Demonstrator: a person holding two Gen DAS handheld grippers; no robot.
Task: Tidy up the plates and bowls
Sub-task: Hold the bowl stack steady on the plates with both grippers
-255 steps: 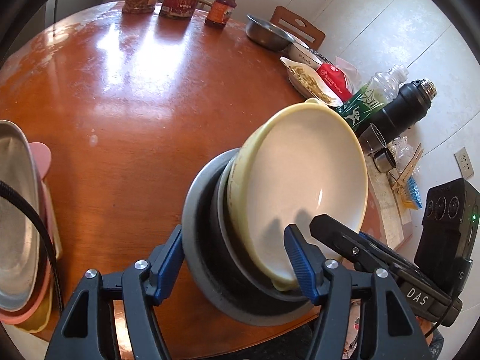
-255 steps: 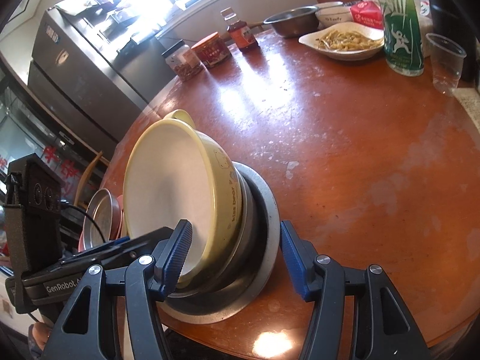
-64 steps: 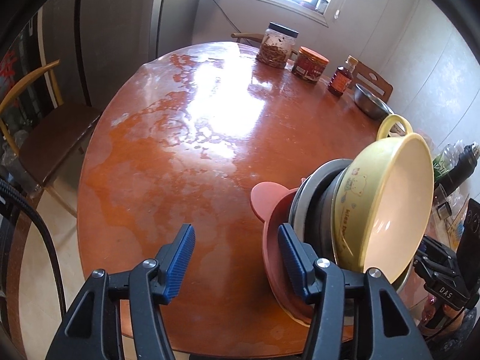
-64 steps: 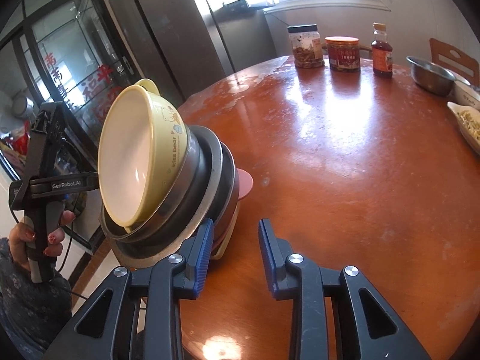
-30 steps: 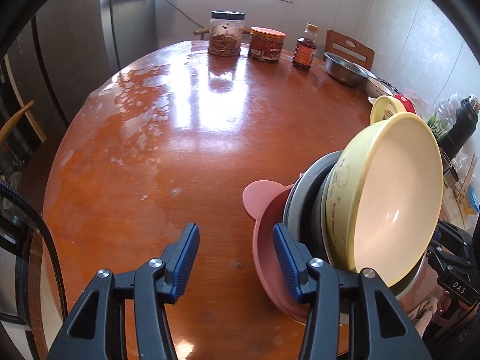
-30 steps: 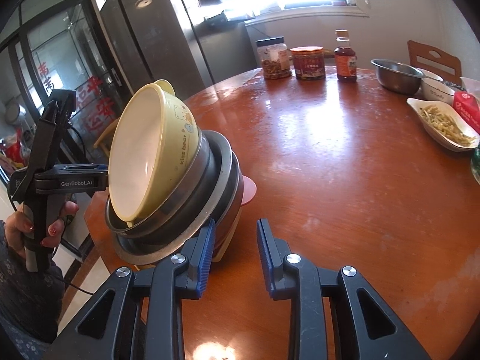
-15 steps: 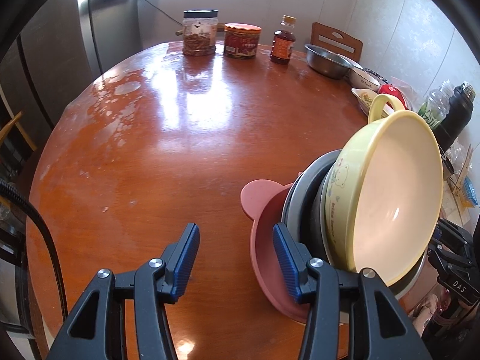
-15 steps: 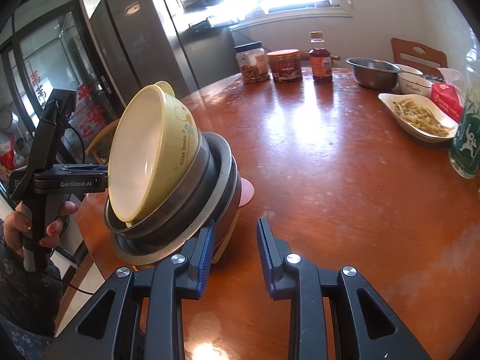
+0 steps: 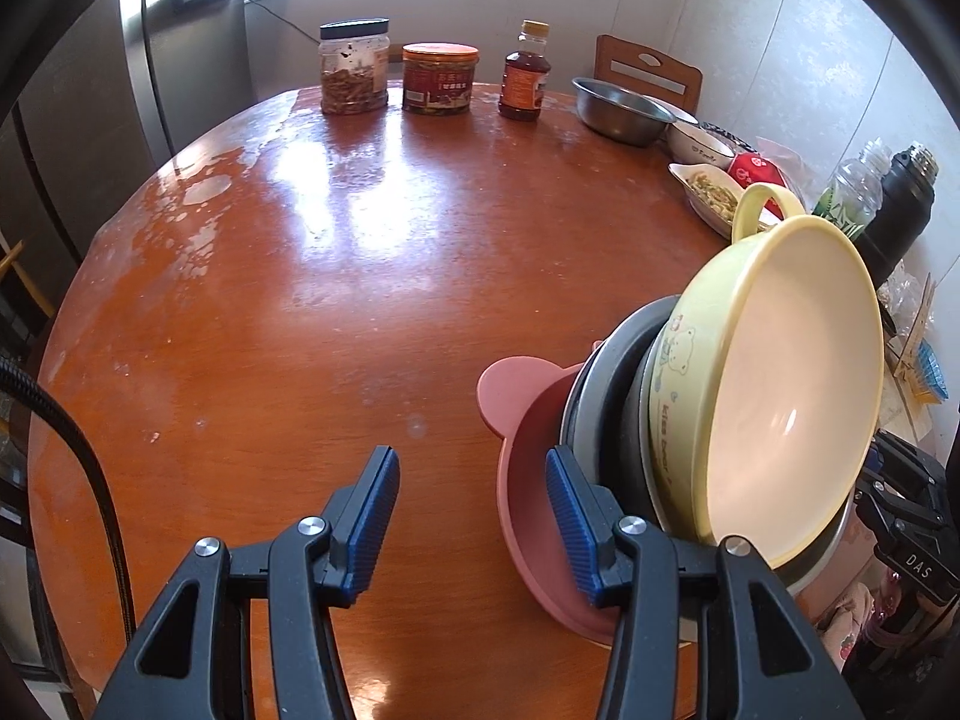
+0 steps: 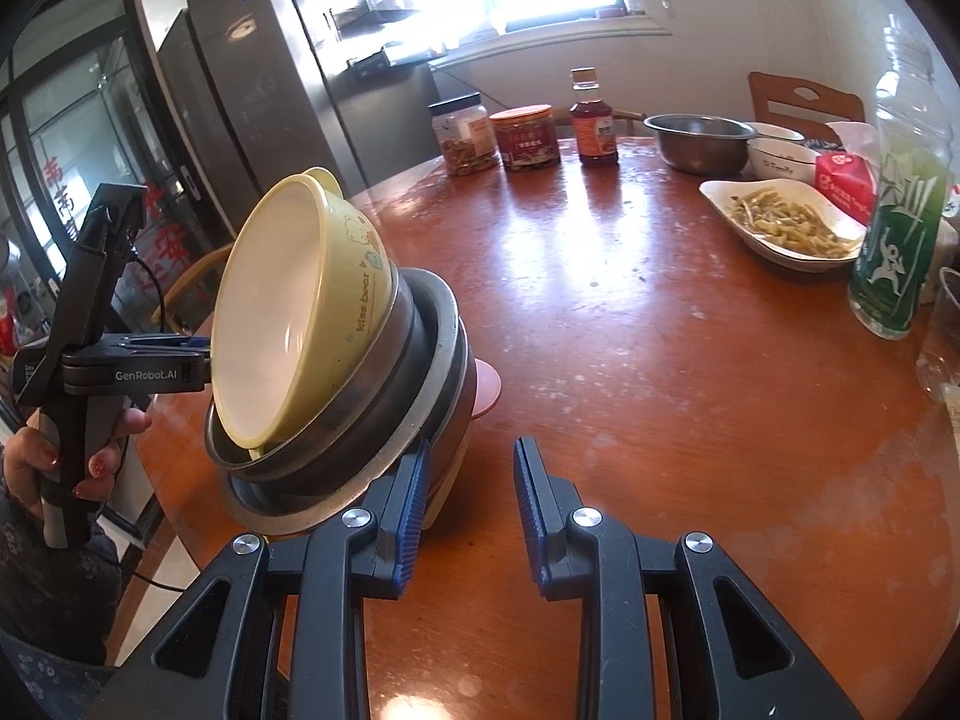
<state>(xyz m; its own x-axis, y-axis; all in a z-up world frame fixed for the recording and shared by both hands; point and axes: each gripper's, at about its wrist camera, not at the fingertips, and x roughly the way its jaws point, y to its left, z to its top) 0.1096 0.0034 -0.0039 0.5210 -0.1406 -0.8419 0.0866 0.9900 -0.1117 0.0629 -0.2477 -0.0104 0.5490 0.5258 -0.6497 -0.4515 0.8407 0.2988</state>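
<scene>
Black grippers (image 9: 471, 516) — blue ribbed jaws, silver screws — and perhaps a dark floral sleeve (image 10: 36, 618).

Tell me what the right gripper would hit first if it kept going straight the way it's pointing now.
Probably just the bare wooden table. The right gripper points down at open tabletop, with the stack of dishes off to its left.

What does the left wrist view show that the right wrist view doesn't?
Left wrist only: the black flask at the table's far right edge.

Right wrist only: the hand gripping the handle of the left claw, and a clear cup.

Both: the tilted stack topped by the yellow bowl, the pink dish under it, two jars, the sauce bottle, the steel bowl and the dish of food.
</scene>
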